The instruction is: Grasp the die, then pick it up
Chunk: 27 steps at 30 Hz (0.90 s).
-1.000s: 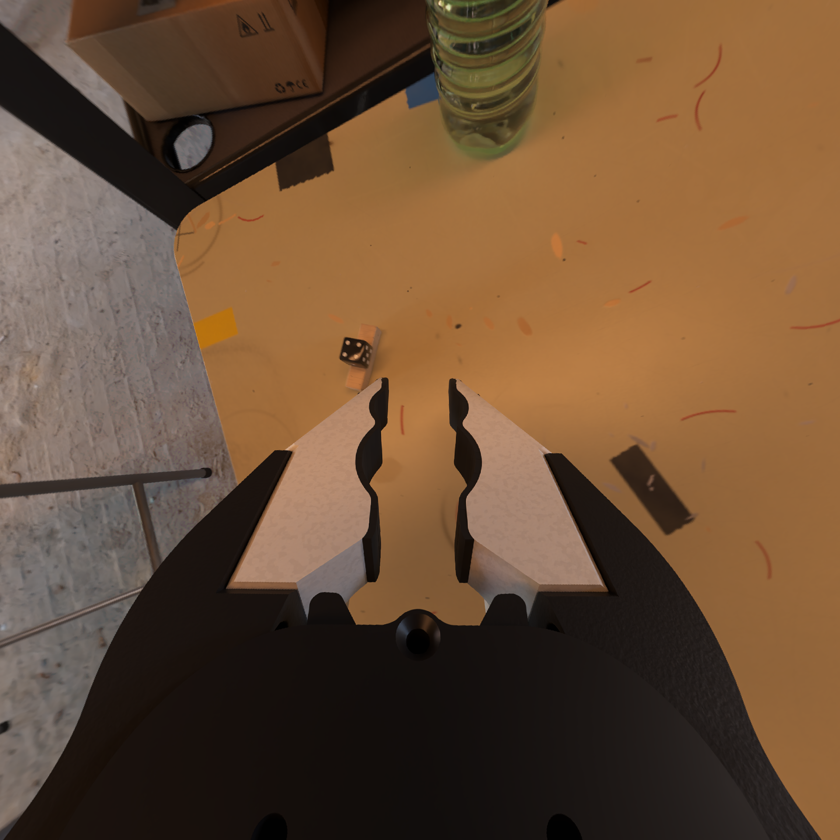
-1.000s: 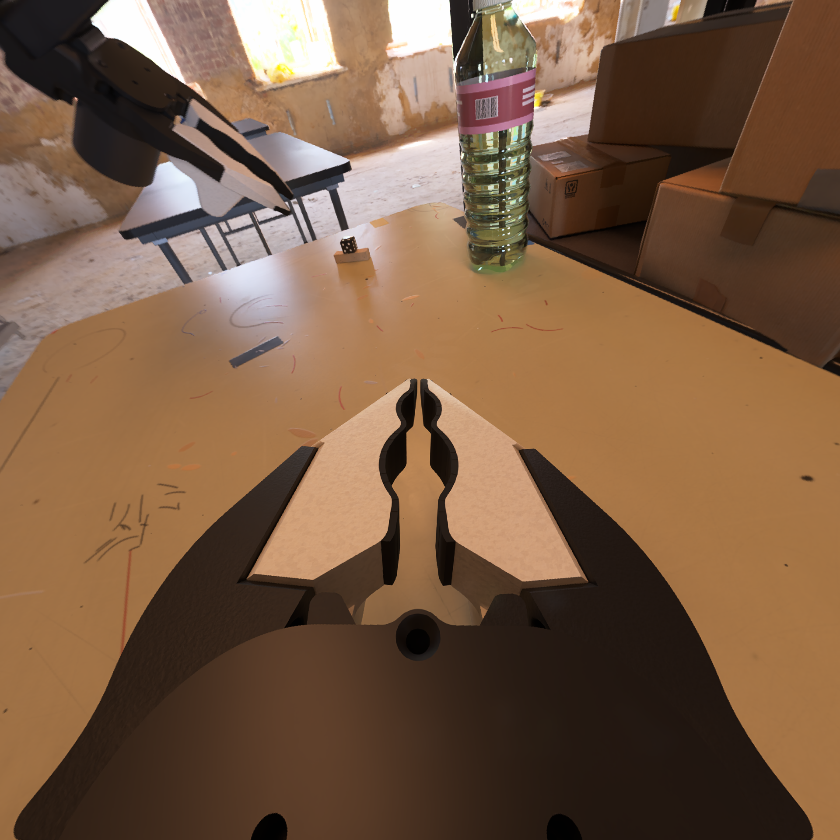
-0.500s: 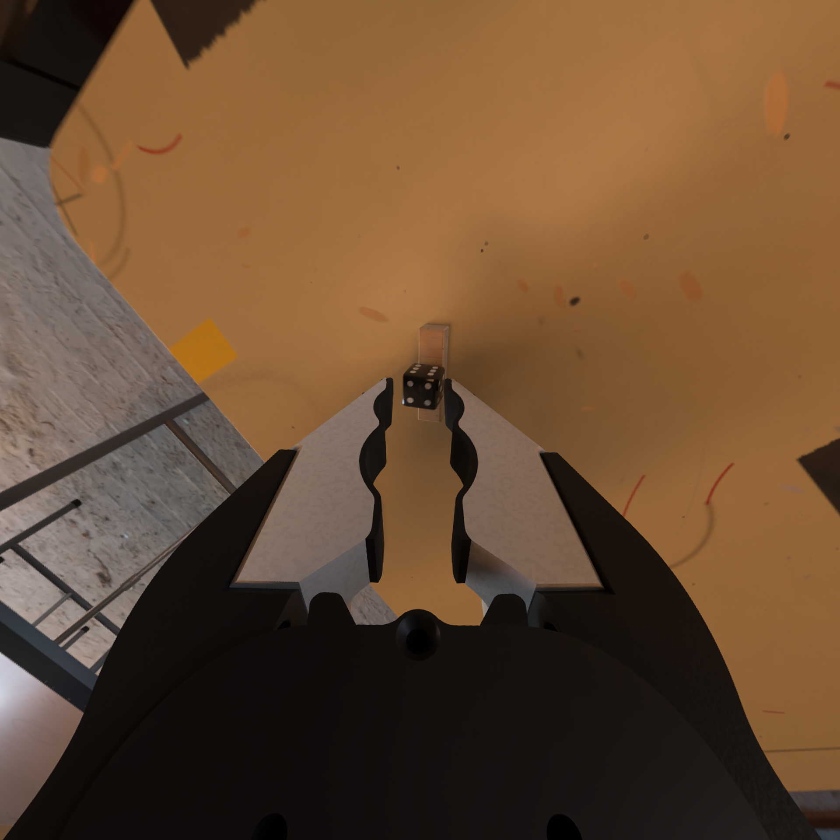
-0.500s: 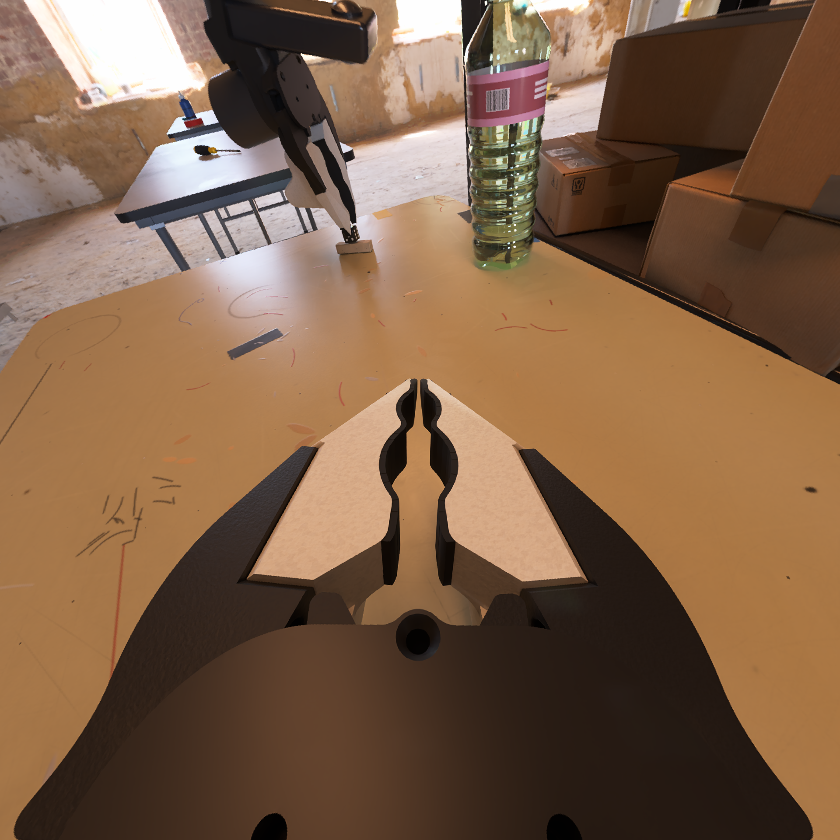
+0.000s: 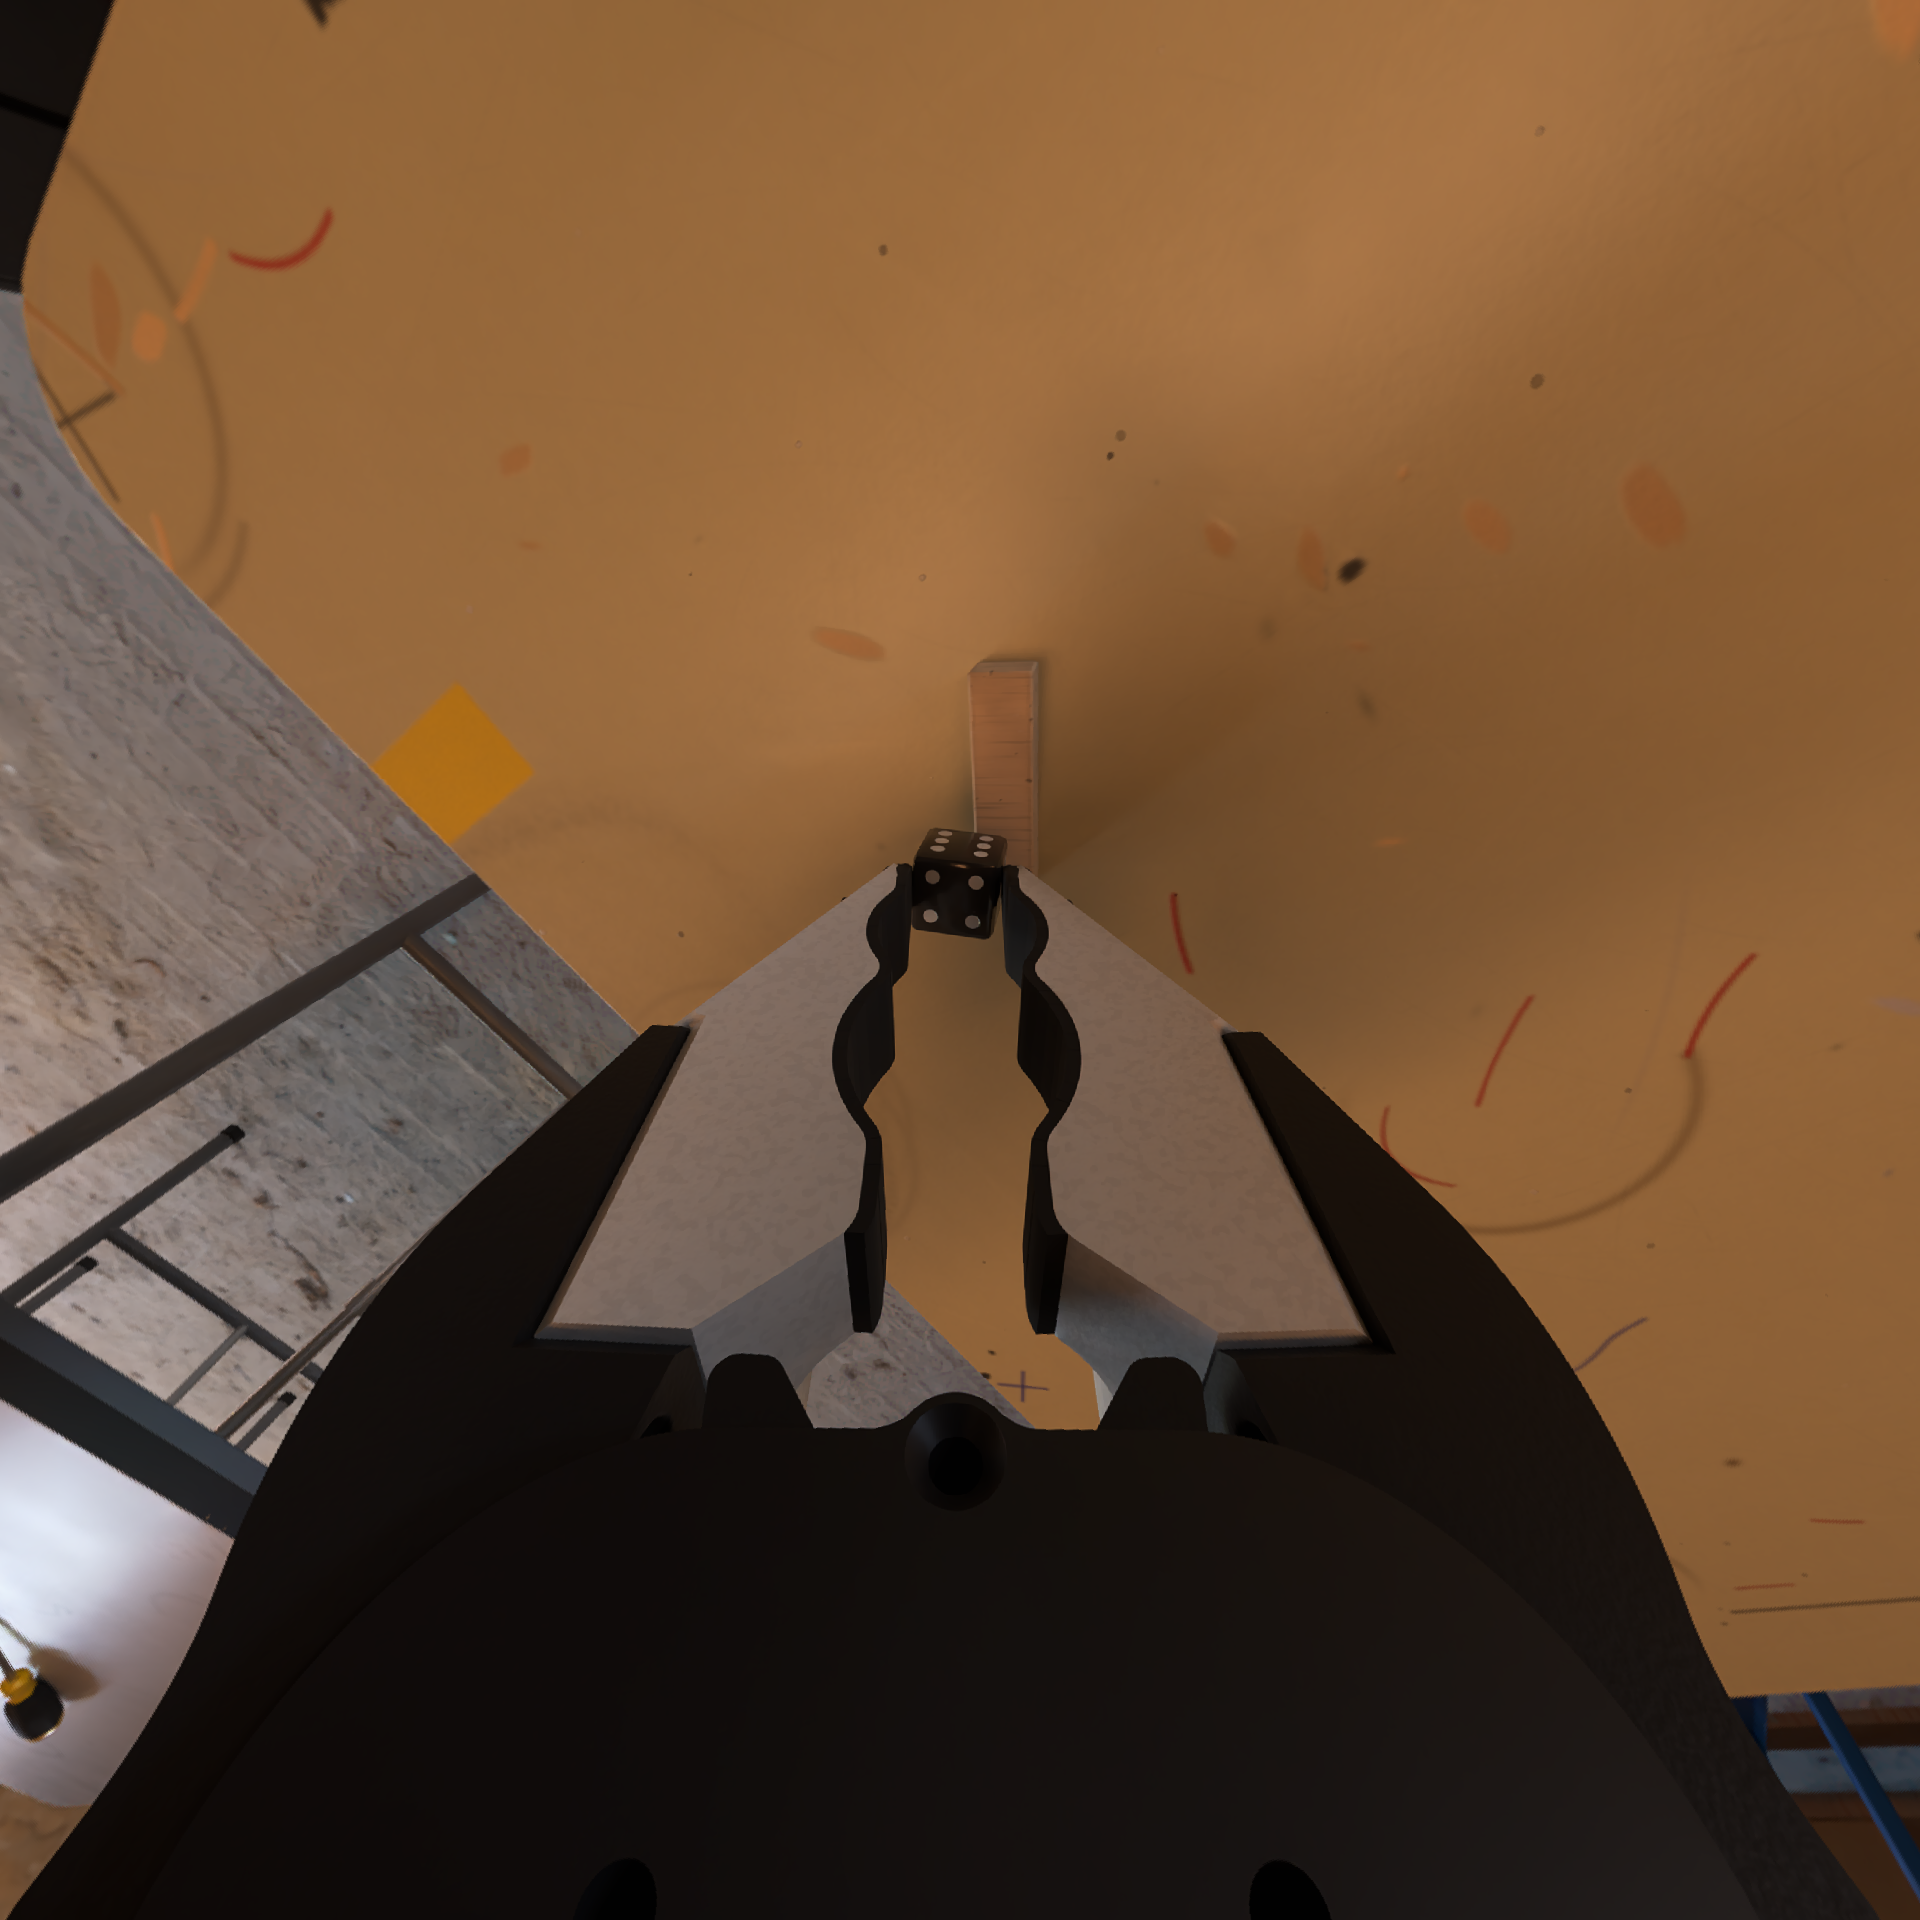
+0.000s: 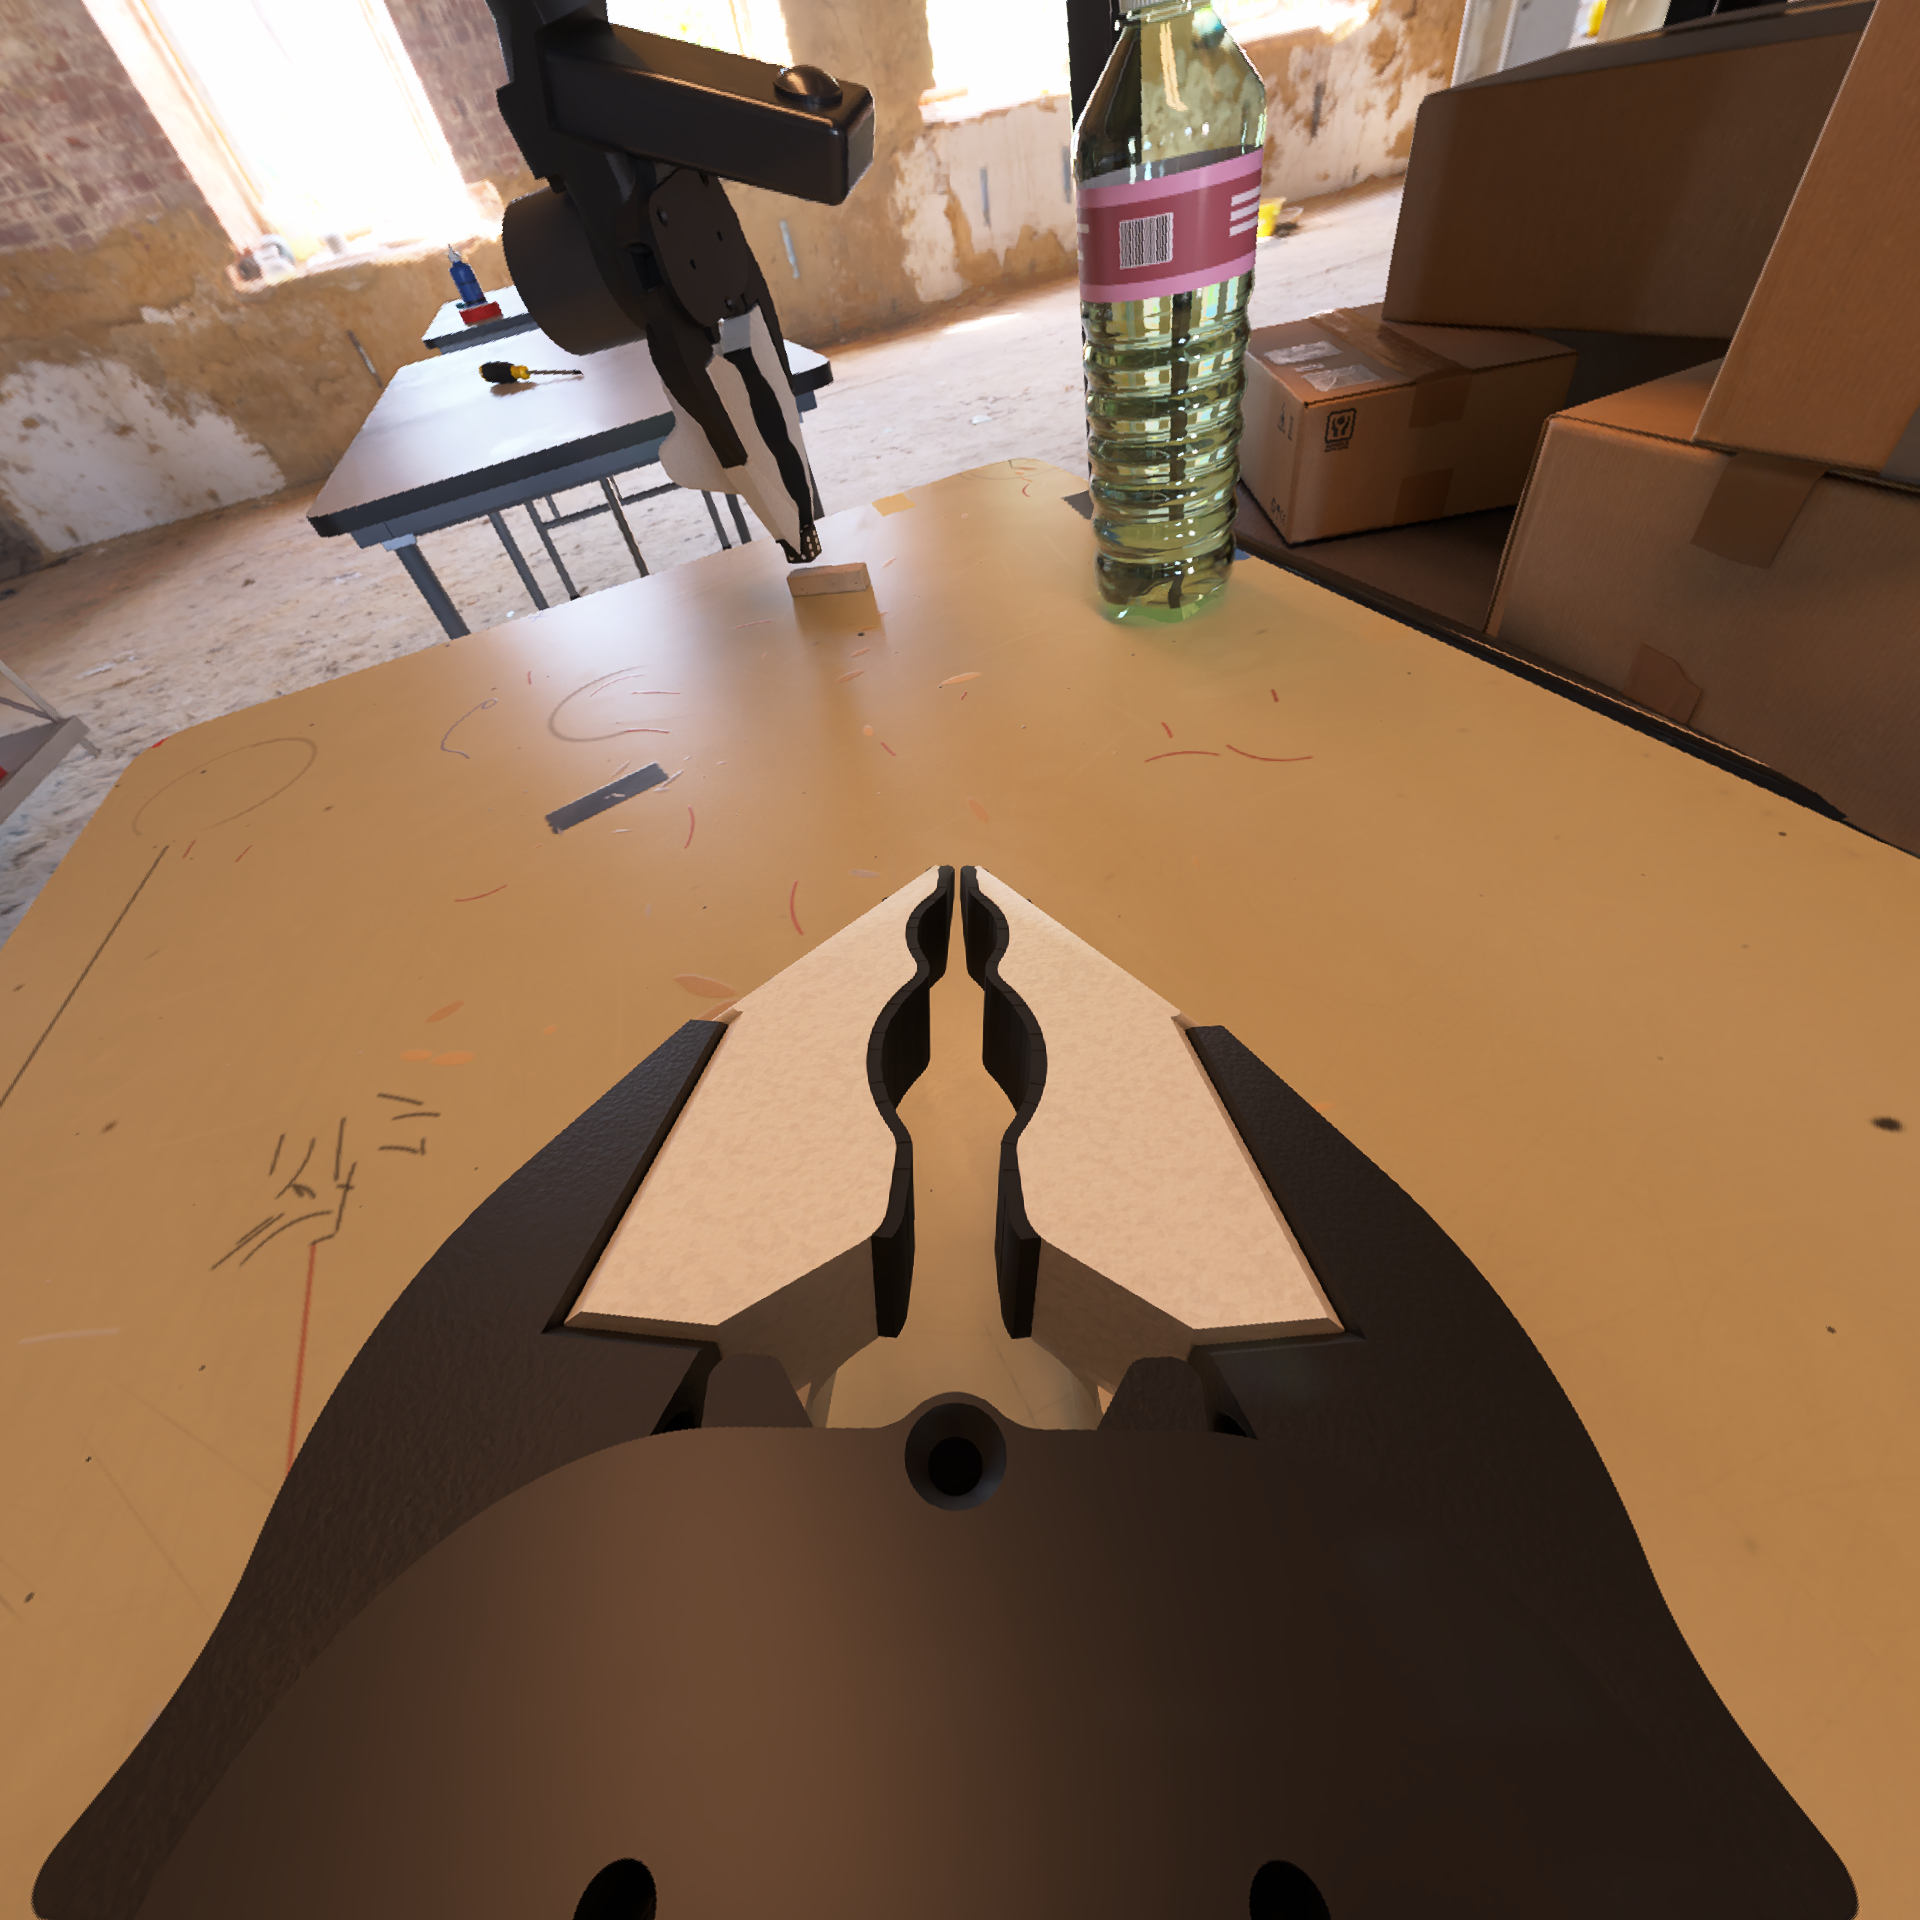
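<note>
The die [image 5: 956, 902] is black with white pips and sits pinched between the tips of my left gripper [image 5: 956, 885]. The gripper is shut on it and holds it a little above a small wooden block [image 5: 1004, 748] on the tan table [image 5: 1247, 312]. In the right wrist view the left gripper [image 6: 802, 540] points steeply down, with the die [image 6: 809, 543] at its tips just above the block [image 6: 828, 579]. My right gripper [image 6: 954, 875] is shut and empty, low over the middle of the table and far from the die.
A tall plastic bottle [image 6: 1164, 343] stands at the table's far right. Cardboard boxes [image 6: 1382, 416] are stacked beyond the right edge. The table edge and a yellow tape patch [image 5: 452, 764] lie left of the die. A dark side table [image 6: 499, 436] stands behind.
My left gripper came down over the die, closed on it and raised it slightly off the wooden block. The right gripper has stayed where it was, shut.
</note>
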Motion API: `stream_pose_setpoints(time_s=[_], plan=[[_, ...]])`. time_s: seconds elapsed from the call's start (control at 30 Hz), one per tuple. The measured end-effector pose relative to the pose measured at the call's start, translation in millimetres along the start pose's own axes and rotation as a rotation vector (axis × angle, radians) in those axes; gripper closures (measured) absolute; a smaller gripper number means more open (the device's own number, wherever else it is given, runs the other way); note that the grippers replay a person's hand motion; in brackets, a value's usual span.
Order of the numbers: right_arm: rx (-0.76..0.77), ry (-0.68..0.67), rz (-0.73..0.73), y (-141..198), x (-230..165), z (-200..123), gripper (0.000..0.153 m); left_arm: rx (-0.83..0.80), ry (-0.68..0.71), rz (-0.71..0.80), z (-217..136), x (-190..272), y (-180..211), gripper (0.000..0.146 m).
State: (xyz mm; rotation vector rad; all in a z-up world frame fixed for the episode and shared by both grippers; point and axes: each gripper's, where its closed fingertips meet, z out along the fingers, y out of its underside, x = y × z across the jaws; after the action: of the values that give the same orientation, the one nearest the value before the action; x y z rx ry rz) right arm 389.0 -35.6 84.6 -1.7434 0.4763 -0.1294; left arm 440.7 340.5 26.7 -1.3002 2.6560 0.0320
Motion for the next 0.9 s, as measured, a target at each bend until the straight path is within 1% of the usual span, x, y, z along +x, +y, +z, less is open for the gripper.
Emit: stream_pose_setpoints(time_s=[0.13, 0.27, 0.77, 0.9], plan=[[-0.002, -0.001, 0.000, 0.2, -0.1, 0.1, 0.152, -0.010, 0.050, 0.027, 3.8, 7.7, -2.2, 0.129], [-0.001, -0.001, 0.001, 0.0, -0.1, 0.1, 0.152, -0.053, 0.056, 0.064, 6.0, 10.2, 1.2, 0.130], [-0.007, -0.004, -0.013, 0.9, -2.4, 0.8, 0.151, -0.044, 0.080, 0.025, 6.6, 10.4, 0.1, 0.130], [-0.012, -0.004, -0.022, 1.3, -3.4, 1.3, 0.151, -0.031, 0.050, 0.030, -0.9, 9.4, 1.6, 0.130]])
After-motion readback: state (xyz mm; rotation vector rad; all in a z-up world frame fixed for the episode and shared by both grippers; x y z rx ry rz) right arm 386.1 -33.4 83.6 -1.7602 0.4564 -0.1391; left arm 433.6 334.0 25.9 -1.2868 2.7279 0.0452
